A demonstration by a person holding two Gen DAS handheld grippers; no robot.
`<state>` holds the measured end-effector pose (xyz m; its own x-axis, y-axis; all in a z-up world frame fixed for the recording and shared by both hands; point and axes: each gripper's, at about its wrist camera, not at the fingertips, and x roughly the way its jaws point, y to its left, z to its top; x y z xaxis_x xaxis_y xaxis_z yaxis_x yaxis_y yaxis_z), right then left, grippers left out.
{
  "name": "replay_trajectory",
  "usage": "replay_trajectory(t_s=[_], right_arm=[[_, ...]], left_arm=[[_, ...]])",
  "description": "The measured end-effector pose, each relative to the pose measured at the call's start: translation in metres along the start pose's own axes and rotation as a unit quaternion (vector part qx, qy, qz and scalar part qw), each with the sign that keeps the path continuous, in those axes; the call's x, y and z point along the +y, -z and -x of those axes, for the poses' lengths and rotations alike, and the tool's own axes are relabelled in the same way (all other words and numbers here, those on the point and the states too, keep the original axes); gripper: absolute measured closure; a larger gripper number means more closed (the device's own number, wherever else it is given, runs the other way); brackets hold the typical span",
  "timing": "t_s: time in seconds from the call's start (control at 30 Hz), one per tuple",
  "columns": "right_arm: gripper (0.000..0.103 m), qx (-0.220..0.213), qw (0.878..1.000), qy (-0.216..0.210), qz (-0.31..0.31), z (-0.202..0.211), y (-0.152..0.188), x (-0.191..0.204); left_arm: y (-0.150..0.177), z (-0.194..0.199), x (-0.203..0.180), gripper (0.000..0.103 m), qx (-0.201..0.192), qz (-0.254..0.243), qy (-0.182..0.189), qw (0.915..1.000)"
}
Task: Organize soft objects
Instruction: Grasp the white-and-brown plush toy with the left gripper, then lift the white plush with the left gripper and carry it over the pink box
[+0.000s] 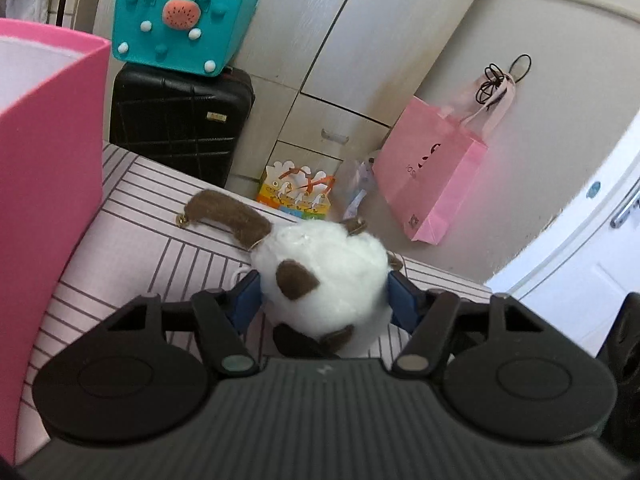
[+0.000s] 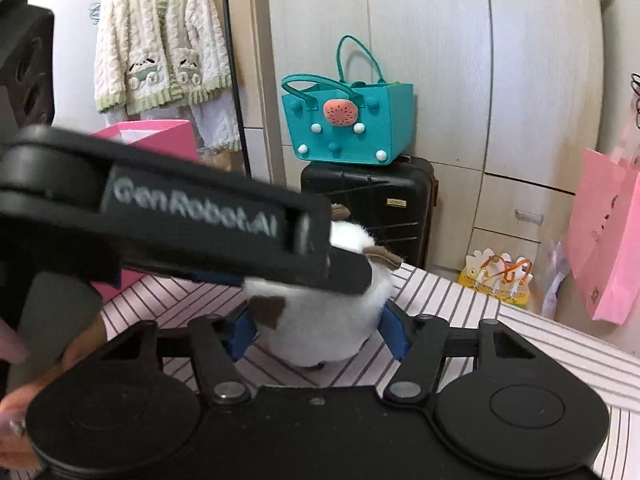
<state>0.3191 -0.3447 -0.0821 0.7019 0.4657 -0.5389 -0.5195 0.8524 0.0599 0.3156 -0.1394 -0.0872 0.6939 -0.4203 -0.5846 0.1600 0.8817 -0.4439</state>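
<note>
A white plush cat [image 1: 324, 268] with brown ears, brown paws and a brown tail with a small bell sits on the pink striped surface [image 1: 168, 216]. My left gripper [image 1: 324, 300] is shut on the plush, its blue pads pressing both sides. My right gripper [image 2: 316, 334] also has its blue pads against both sides of the same plush [image 2: 332, 320]. The left gripper's black body [image 2: 192, 216] crosses the right wrist view above the plush and hides its top. A pink open box [image 1: 44, 168] stands close on the left; it also shows in the right wrist view [image 2: 160, 136].
A teal felt bag [image 1: 176, 20] sits on a black suitcase [image 1: 176, 120] by the wardrobe. A pink paper bag [image 1: 432, 176] hangs on the right. A small colourful carton [image 1: 296, 192] stands on the floor. A cream cardigan [image 2: 160, 40] hangs behind the box.
</note>
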Motion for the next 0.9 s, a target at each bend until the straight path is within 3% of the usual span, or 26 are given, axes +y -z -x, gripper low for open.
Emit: replay_trajectory(t_s=[0.1, 0.27, 0.5, 0.7, 0.9], right_arm=[[0.035, -0.001, 1.000, 0.006, -0.010, 0.008, 0.004, 0.005], [0.035, 0.009, 0.999, 0.018, -0.027, 0.032, 0.015, 0.022], [0.035, 0.006, 0.997, 0.043, -0.058, 0.076, 0.036, 0.052], [0.035, 0.022, 0.993, 0.072, -0.092, 0.097, 0.050, 0.080], [0.035, 0.023, 0.992, 0.087, -0.092, 0.118, 0.060, 0.105]], left_arm=[[0.006, 0.007, 0.002, 0.040, -0.001, 0.004, 0.009, 1.0000], [0.025, 0.030, -0.003, 0.041, -0.003, -0.029, 0.020, 0.9994], [0.051, 0.072, -0.005, 0.040, 0.020, -0.054, 0.057, 0.9967], [0.074, 0.097, -0.008, 0.040, 0.035, -0.080, 0.066, 0.9940], [0.083, 0.123, -0.001, 0.040, 0.060, -0.072, 0.096, 0.9910]])
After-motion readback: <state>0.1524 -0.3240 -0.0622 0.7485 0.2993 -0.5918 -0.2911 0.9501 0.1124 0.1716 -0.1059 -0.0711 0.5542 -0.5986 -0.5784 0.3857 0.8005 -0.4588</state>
